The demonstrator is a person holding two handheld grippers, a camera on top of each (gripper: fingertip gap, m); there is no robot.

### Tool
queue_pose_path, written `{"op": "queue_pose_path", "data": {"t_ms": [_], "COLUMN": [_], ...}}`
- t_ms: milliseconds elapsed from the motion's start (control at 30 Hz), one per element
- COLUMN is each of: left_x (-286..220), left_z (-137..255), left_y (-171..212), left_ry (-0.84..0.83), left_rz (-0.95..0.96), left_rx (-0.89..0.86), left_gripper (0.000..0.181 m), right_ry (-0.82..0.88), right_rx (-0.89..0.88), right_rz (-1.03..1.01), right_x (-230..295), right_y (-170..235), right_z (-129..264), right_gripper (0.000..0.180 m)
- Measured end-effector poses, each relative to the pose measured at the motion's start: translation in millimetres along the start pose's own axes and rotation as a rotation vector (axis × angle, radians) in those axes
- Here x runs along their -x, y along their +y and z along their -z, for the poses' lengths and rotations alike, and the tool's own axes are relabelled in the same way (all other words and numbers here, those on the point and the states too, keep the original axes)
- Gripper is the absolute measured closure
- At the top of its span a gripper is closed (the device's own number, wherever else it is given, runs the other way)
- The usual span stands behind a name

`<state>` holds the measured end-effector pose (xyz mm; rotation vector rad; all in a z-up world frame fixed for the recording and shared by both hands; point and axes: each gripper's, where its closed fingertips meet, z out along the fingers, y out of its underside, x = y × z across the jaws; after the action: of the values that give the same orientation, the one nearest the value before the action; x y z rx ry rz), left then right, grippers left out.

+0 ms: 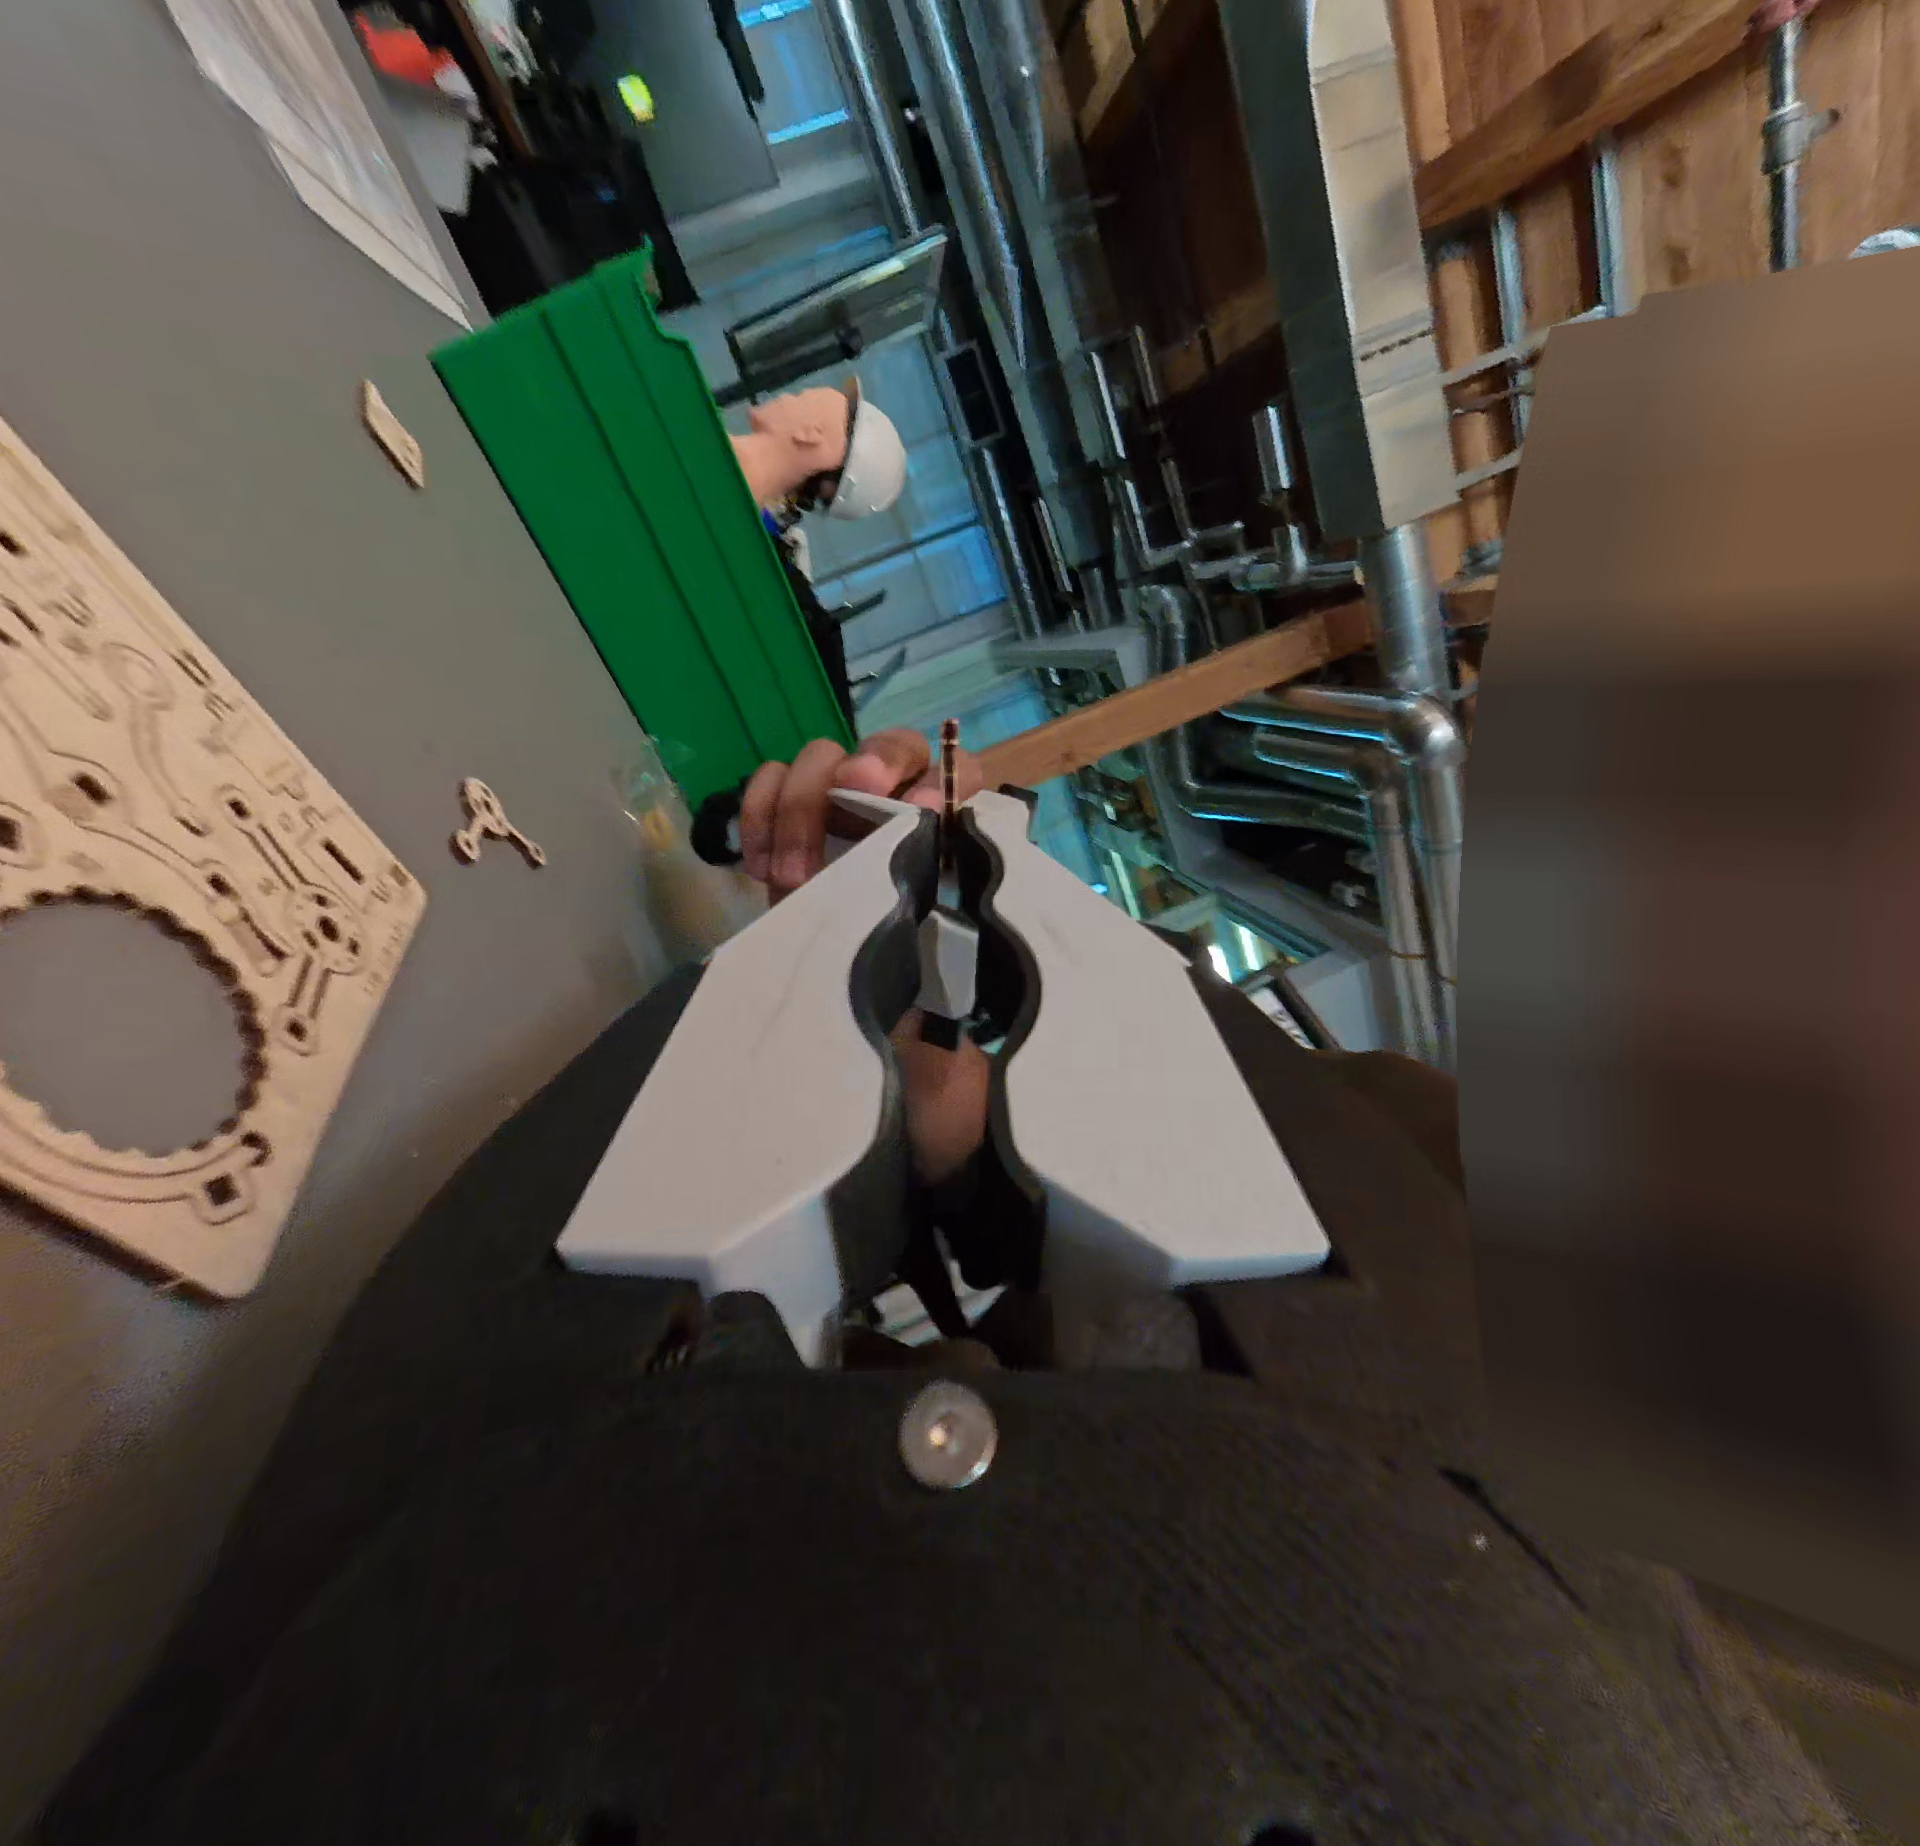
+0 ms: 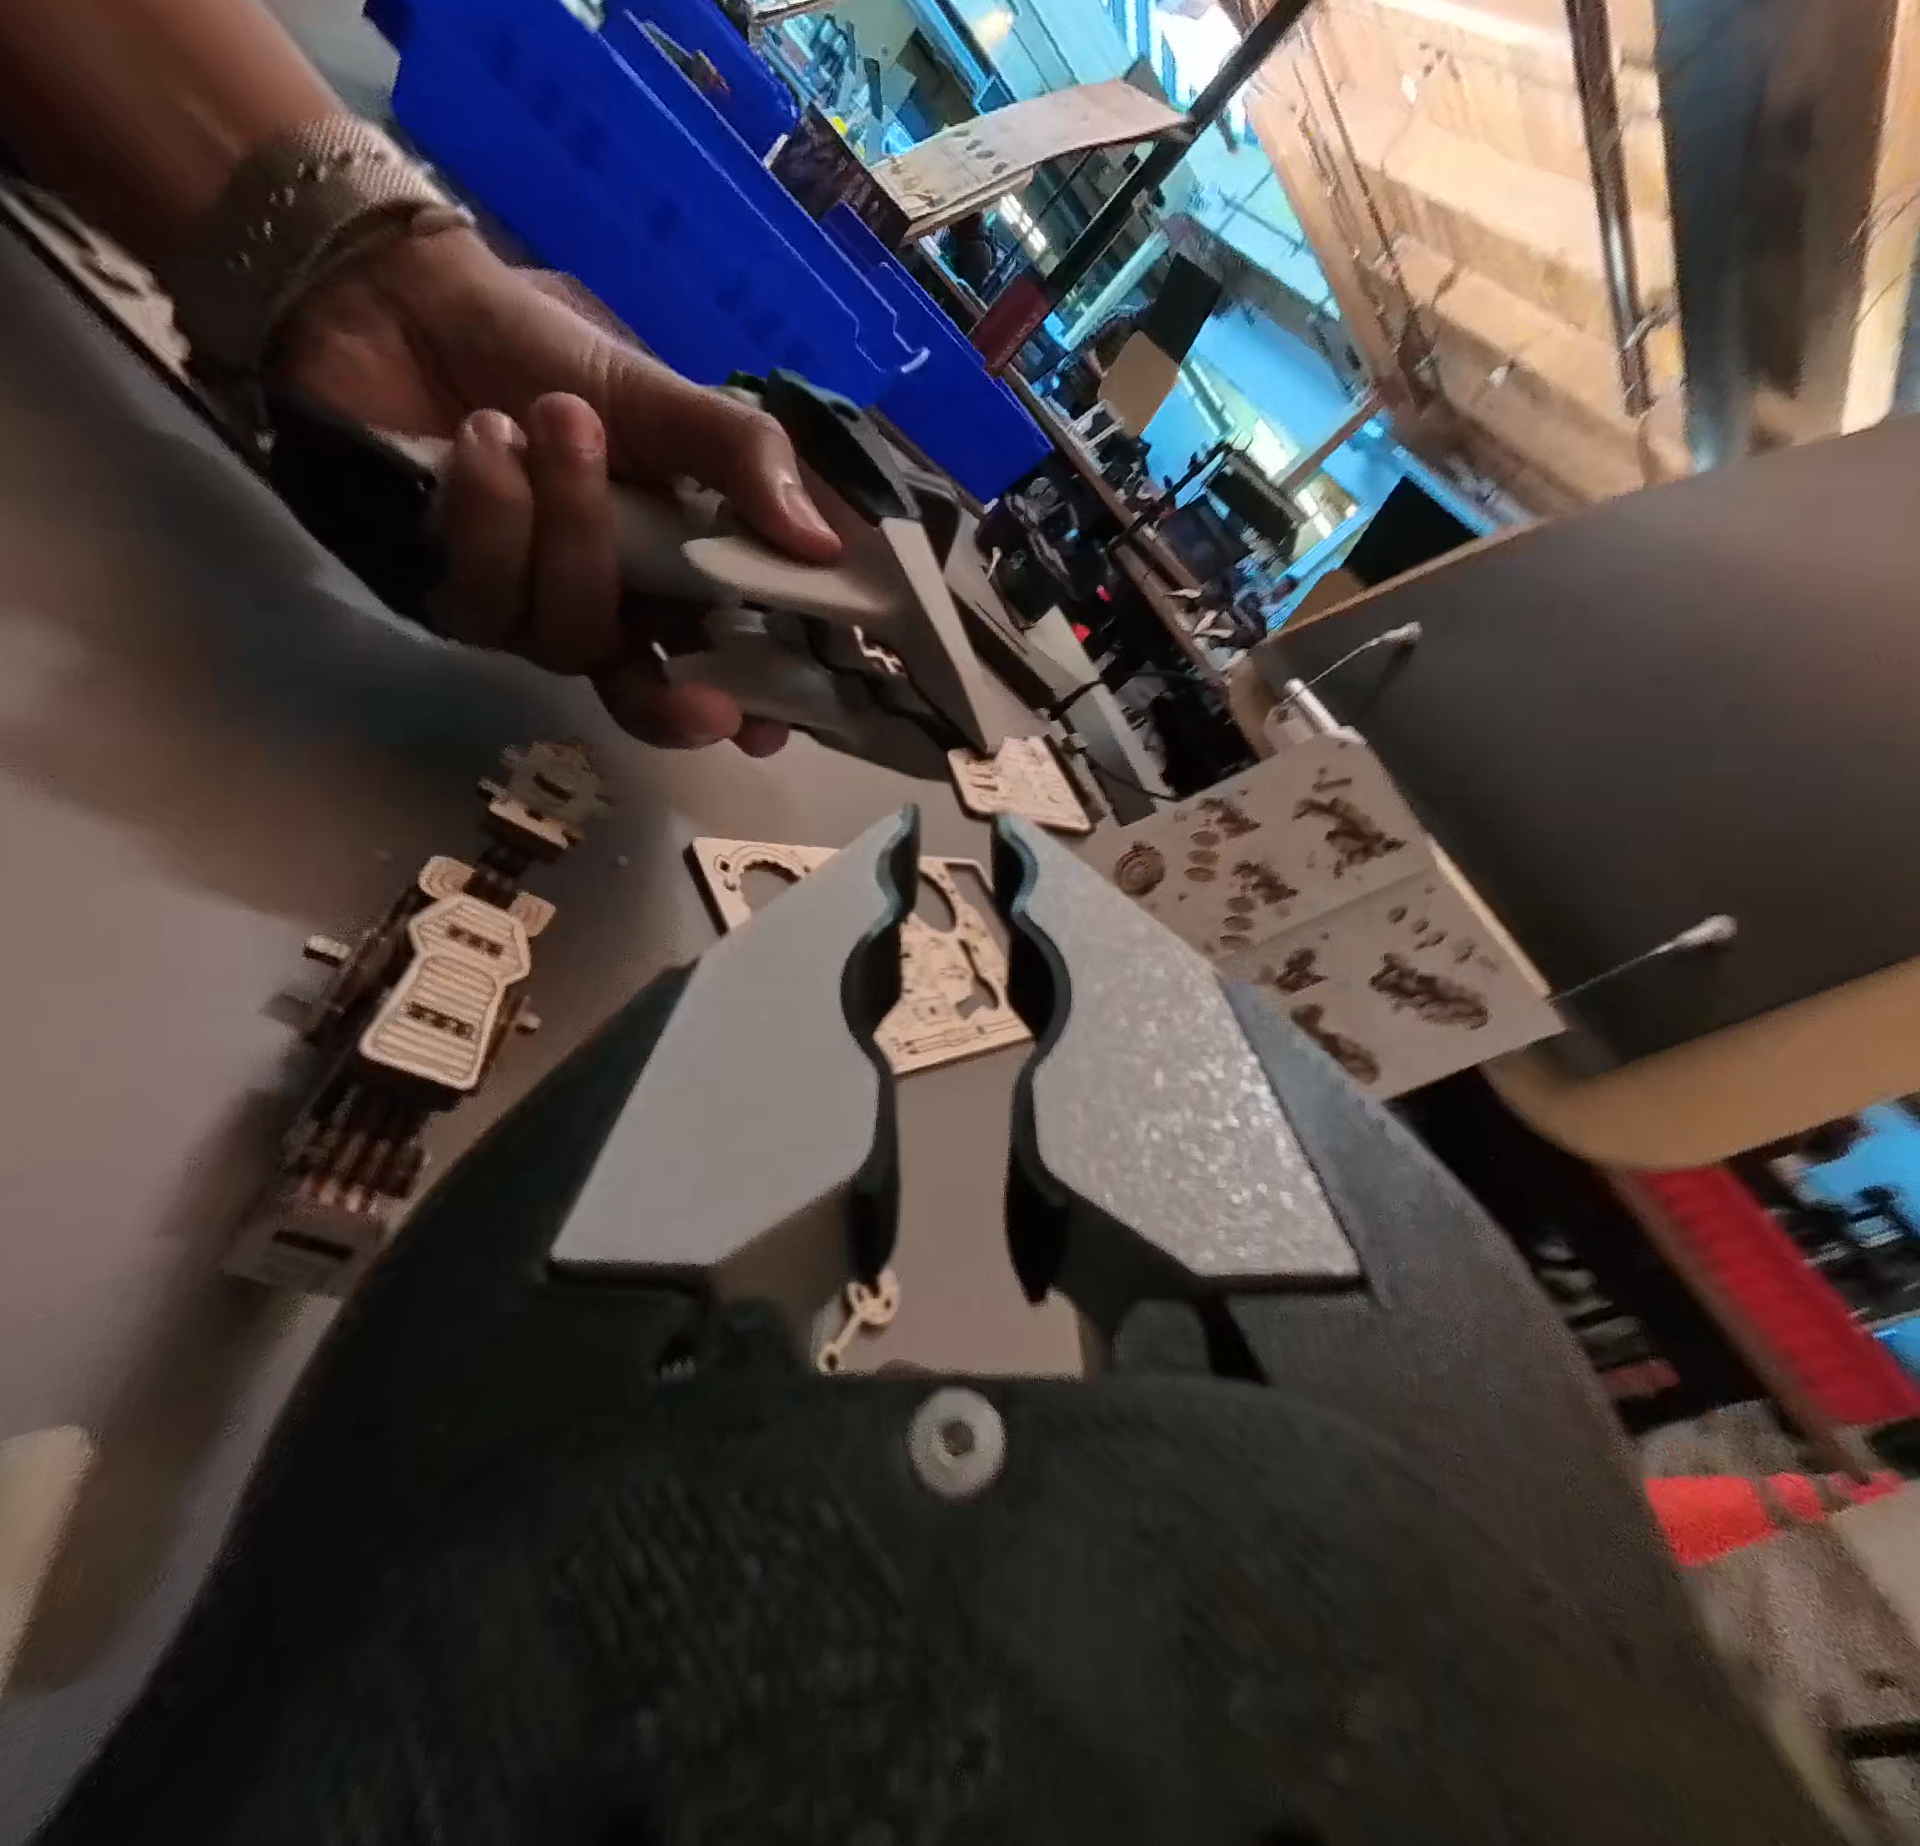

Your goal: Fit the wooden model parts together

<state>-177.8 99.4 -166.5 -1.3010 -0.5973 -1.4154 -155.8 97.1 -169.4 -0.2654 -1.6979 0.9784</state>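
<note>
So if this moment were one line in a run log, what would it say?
left gripper: shut on thin wooden piece | right gripper: open, empty, above punched wooden sheet | part-built model: on table, untouched

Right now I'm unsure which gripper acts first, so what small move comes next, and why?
Probably bring the left gripper, shut on a thin wooden piece, toward the part-built wooden model. The right gripper is open and empty above the table, so it could steady the model.

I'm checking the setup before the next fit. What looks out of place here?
Nothing looks damaged or spilled. The left gripper pinches a thin wooden piece edge-on; the right gripper is open and empty. Loose wooden parts and punched sheets lie scattered on the table.
</note>
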Motion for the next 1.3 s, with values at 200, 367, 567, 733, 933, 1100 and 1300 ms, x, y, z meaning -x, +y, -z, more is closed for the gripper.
{"op": "queue_pose_path", "data": {"t_ms": [200, 367, 567, 733, 933, 1100, 1300], "left_x": [10, 10, 10, 9, 10, 10, 9], "left_z": [0, -5, -6, -7, -6, -6, -7], "left_y": [-1, 7, 9, 8, 6, 6, 5], "left_ry": [-0.178, -0.212, -0.21, -0.246, -0.293, -0.331, -0.346], "left_rz": [-0.221, -0.275, -0.257, -0.333, -0.404, -0.456, -0.483], "left_rx": [0.005, 0.026, 0.015, 0.009, -0.008, -0.018, -0.029], "left_gripper": [0.18, 0.18, 0.18, 0.18, 0.18, 0.18, 0.18], "right_ry": [0.011, 0.009, 0.022, 0.022, 0.012, -0.01, -0.044], "right_rx": [0.028, 0.1, 0.123, 0.128, 0.134, 0.137, 0.12], "right_rz": [-0.072, 0.034, 0.073, 0.069, -0.012, -0.054, -0.175], "right_x": [-4, 5, 4, 4, 3, 4, 3], "right_y": [2, 9, 10, 10, 10, 12, 10], "right_z": [-1, -7, -7, -7, -9, -8, -7], "right_gripper": [0.154, 0.155, 0.172, 0.173, 0.174, 0.174, 0.174]}}
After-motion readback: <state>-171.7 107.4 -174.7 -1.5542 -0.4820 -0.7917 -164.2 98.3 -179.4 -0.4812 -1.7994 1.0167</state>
